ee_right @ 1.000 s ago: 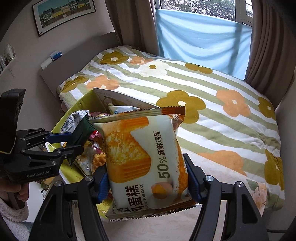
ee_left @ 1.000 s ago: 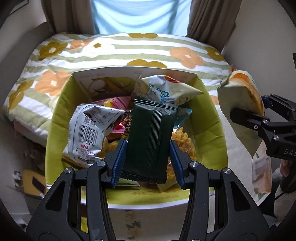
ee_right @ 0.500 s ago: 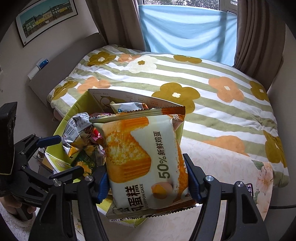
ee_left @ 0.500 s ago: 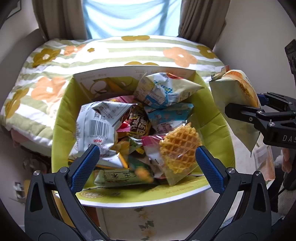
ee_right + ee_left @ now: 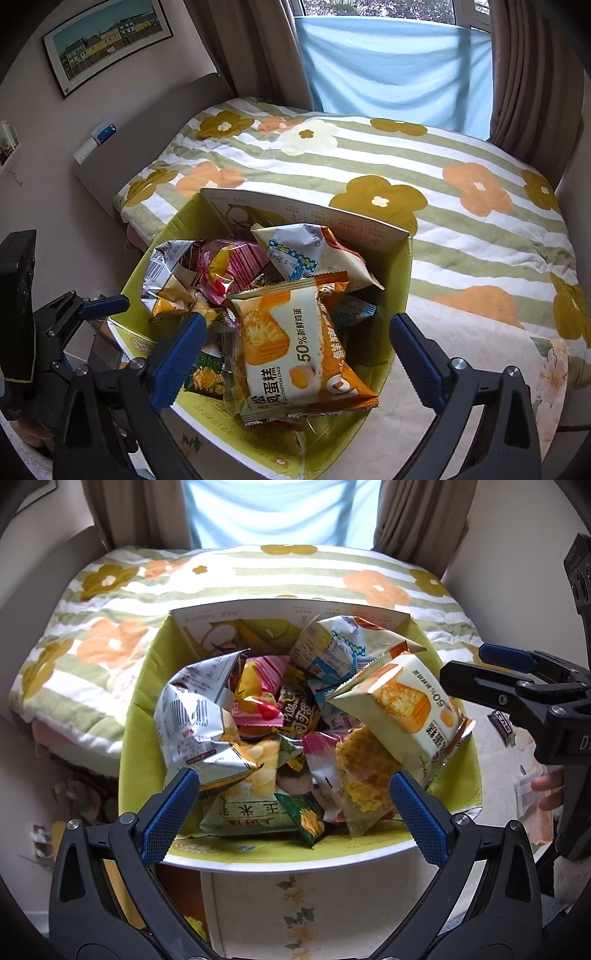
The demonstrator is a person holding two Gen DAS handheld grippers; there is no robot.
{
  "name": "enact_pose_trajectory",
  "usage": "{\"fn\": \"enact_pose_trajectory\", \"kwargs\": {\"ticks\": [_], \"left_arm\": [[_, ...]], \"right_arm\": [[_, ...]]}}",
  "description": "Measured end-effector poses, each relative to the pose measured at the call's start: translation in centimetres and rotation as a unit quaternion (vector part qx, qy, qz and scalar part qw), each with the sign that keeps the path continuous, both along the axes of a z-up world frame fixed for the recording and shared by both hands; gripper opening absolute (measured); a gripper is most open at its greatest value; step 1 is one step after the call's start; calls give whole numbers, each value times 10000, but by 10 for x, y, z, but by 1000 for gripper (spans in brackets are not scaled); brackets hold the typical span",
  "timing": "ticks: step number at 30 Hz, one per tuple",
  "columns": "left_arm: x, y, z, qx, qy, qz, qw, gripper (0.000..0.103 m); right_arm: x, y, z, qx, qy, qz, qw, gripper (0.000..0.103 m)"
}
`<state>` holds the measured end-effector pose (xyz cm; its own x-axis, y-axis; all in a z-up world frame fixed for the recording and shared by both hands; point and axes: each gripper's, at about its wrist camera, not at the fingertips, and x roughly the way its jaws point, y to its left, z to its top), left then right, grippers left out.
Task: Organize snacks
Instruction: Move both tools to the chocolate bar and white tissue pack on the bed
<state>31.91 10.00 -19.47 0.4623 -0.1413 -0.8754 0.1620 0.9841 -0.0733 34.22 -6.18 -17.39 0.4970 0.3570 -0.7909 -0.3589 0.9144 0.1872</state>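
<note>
A cardboard box (image 5: 142,716) (image 5: 400,280) with a lime-green lining stands against the bed, heaped with several snack packets. My left gripper (image 5: 293,812) (image 5: 94,332) hovers over the box's near rim, open and empty. A small dark green packet (image 5: 306,816) (image 5: 205,376) lies on the pile just below it. My right gripper (image 5: 295,358) (image 5: 476,672) is at the box's right side, its jaws opening. The orange-and-cream chiffon cake packet (image 5: 291,347) (image 5: 402,709) lies tilted on the heap between its pads, and they do not press on it.
The bed (image 5: 406,166) with its striped flower cover lies behind and to the right of the box. Curtains (image 5: 524,74) and a blue cloth hang at the window. A headboard (image 5: 147,125) and a framed picture are on the left. A hand (image 5: 546,786) holds the right gripper.
My left gripper opened and the dark green packet dropped into the box. Then my right gripper opened and the cake packet fell onto the heap.
</note>
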Motion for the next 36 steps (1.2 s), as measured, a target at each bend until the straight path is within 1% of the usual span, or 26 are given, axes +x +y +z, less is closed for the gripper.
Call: {"fn": "enact_pose_trajectory", "kwargs": {"ticks": [2, 5, 11, 17, 22, 26, 29, 33, 36], "left_arm": [[-2, 0, 0, 5, 4, -8, 10000, 102], [-5, 0, 2, 9, -8, -32, 10000, 102], [-11, -1, 11, -50, -102, -121, 9999, 102], [-17, -12, 20, -201, -251, -411, 9986, 102], [-18, -36, 25, -250, -320, -846, 9956, 102], [-19, -64, 31, -311, -431, -1284, 9903, 102], [-20, -90, 34, -321, -480, -1583, 9857, 102], [-23, -125, 39, -375, -518, -1900, 9797, 102], [-24, -153, 39, -389, -491, -2104, 9756, 102]], "right_arm": [[-1, -5, 0, -5, -50, -98, 9999, 99], [-4, -10, -1, -22, -11, -182, 9998, 99], [-18, -12, 4, -48, -29, -282, 9996, 99], [-38, -25, 15, -114, -123, -552, 9983, 99], [-61, -52, 17, -235, -38, -1013, 9946, 99], [-87, -83, 15, -354, -40, -1569, 9870, 99], [-107, -107, 12, -345, 10, -1971, 9798, 99], [-132, -147, 5, -297, 167, -2566, 9659, 99], [-149, -180, -2, -256, 259, -3033, 9522, 99]]}}
